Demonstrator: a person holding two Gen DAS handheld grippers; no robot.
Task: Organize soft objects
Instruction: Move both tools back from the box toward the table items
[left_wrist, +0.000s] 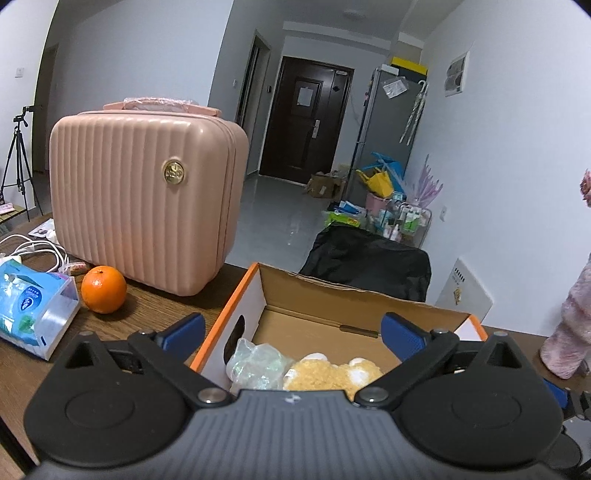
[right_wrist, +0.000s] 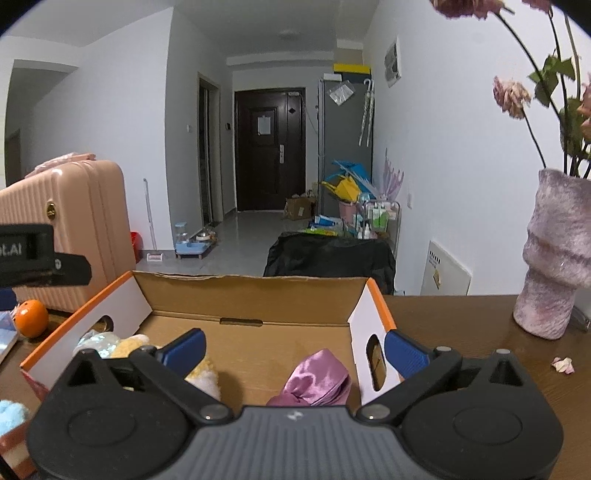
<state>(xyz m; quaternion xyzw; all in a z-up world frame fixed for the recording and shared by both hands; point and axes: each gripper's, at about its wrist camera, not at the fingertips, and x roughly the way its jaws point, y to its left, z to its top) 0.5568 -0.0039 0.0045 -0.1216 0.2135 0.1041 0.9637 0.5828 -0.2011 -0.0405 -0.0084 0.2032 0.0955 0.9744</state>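
1. Both tools sit released: the left gripper (left_wrist: 291, 332) and the right gripper (right_wrist: 293, 349) hold their blue pads spread wide with nothing pressed between them, each angled down over the open cardboard box (right_wrist: 255, 295).
2. Straight ahead of and below the left gripper, inside the box's left end, lie a yellow plush toy (left_wrist: 328, 374) and a crumpled clear plastic bag (left_wrist: 255, 365), touching each other. They look set down loose, which suits soft things that need no careful seating.
3. Just below the right gripper's span, toward the box's right end, lies a pink satin cloth (right_wrist: 314, 380), bunched and apart from the plush, which shows behind this tool's left pad.
4. Beyond these 3 items the box floor is bare up to the far wall, so I judge there is room for more.
5. Left of the right gripper, outside the box at the frame's edge, sits something fluffy and light blue (right_wrist: 11, 415); it may be a soft thing not yet boxed, though I cannot tell what it is.
6. Farther left of the left gripper stand an orange (left_wrist: 103, 290), a tissue pack (left_wrist: 33, 310) and a pink suitcase (left_wrist: 144, 203), closed; right of the right gripper is a fuzzy vase (right_wrist: 554, 258) with dried flowers.
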